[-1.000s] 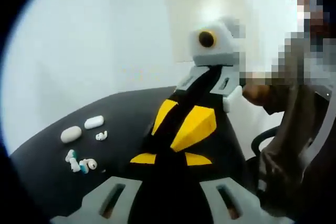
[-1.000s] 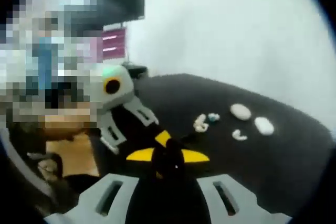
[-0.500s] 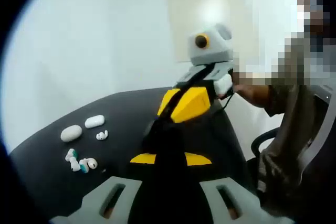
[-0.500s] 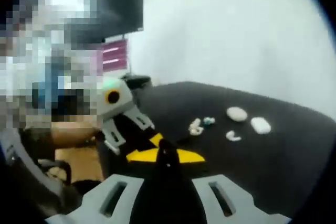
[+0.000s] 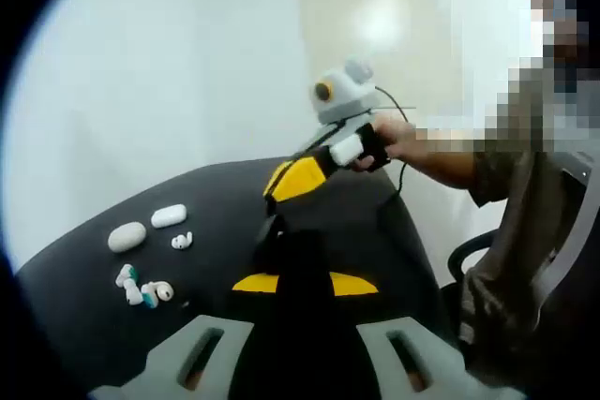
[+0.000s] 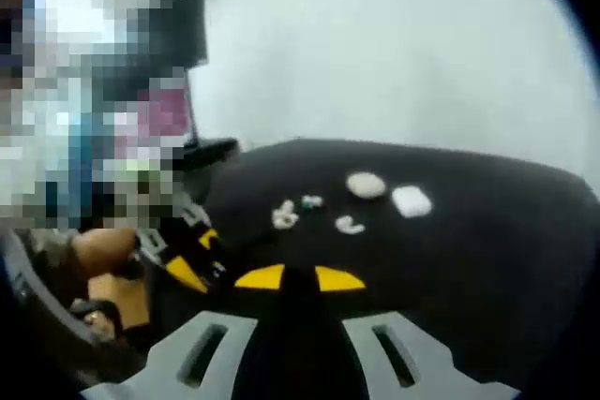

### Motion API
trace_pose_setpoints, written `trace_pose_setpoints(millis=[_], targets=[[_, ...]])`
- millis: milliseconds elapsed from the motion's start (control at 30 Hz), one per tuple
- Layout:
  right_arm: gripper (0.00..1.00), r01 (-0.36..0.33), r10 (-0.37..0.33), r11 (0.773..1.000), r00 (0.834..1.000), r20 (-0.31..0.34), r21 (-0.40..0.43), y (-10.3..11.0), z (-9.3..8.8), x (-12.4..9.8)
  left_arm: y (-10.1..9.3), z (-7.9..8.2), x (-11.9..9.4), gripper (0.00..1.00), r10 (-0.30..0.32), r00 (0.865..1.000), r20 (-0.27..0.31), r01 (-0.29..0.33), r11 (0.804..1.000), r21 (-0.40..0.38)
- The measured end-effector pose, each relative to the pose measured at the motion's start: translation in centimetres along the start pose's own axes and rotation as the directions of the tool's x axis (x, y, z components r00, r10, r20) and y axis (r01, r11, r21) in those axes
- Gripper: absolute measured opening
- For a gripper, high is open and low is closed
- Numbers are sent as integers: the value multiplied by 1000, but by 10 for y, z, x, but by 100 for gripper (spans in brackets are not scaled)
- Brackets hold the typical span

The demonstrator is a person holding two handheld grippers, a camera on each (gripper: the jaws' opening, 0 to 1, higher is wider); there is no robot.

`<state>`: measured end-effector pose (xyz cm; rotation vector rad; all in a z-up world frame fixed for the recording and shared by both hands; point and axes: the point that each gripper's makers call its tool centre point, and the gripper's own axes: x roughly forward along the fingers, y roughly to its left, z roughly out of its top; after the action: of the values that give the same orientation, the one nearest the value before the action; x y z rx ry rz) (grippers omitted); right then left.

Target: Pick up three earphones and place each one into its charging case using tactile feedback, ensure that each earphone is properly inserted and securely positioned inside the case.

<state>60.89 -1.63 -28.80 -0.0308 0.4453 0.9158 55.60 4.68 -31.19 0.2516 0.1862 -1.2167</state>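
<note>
L hand-held gripper point(image 5: 302, 278): jaws together, black tips meeting on the centreline, nothing between them; held above the near part of the counter point(image 5: 216, 196), well apart from the parts.
R hand-held gripper point(image 6: 298, 280): jaws together as well, empty; raised over the counter, also seen in the left gripper view point(image 5: 309, 175) in a person's hand point(image 5: 384, 138), tips pointing down toward the dark top.
Cases: two white cases, one oval point(image 5: 127, 238), one more oblong point(image 5: 168, 217), side by side at the far edge; lids appear closed, but blur too heavy to be sure.
Earphones: one white bud point(image 5: 181, 243) lying alone just beside the cases; a small cluster point(image 5: 141, 292) of white/teal buds nearer, pieces touching or overlapping. Count in the cluster cannot be told.
Progress (est.): nothing picked, nothing seated.
Risk 1: a case pushed along the smooth counter if the lid is worked w/ one gripper only; the other is needed as a brace.
Risk 2: two buds nipped at once from the cluster, or one flicked off the edge, since they lie tangled.
Risk 3: bud pinched off-axis, then rotated in the jaws, so the stem misses its socket & sits proud.
Risk 4: wrong bud matched to wrong case; shapes are too small to be told apart here.
Risk 5: grippers fouling each other on approach, both aimed at the same patch.
</note>
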Motion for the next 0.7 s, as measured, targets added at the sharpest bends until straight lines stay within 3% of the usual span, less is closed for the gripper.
trace_pose_setpoints(millis=[200, 300, 433, 567, 600, 700], targets=[[13, 29, -29, 1000, 998, -50, 8, -10, 9, 2, 0, 0, 0, 15, -2, 1000, 1, 2, 1000, 3], [13, -13, 20, 999, 983, -183, 41, -7, -7, 7, -1, 0, 0, 15, -5, 1000, 1, 5, 1000, 2], [14, -3, 2, 1000, 977, -212, -4, -9, -15, 32, -1, 0, 0, 15, -8, 1000, 1, 8, 1000, 2], [21, -30, 22, 999, 988, -152, -45, -8, -7, 44, -1, 0, 0, 15, -6, 1000, 1, 6, 1000, 6], [21, -34, 31, 999, 989, -142, -24, -9, -4, 44, -1, 0, 0, 15, -6, 1000, 1, 6, 1000, 6], [22, -67, 70, 995, 997, -32, 75, -15, 24, 36, -1, 0, 0, 15, -8, 1000, 0, 8, 1000, 5]])
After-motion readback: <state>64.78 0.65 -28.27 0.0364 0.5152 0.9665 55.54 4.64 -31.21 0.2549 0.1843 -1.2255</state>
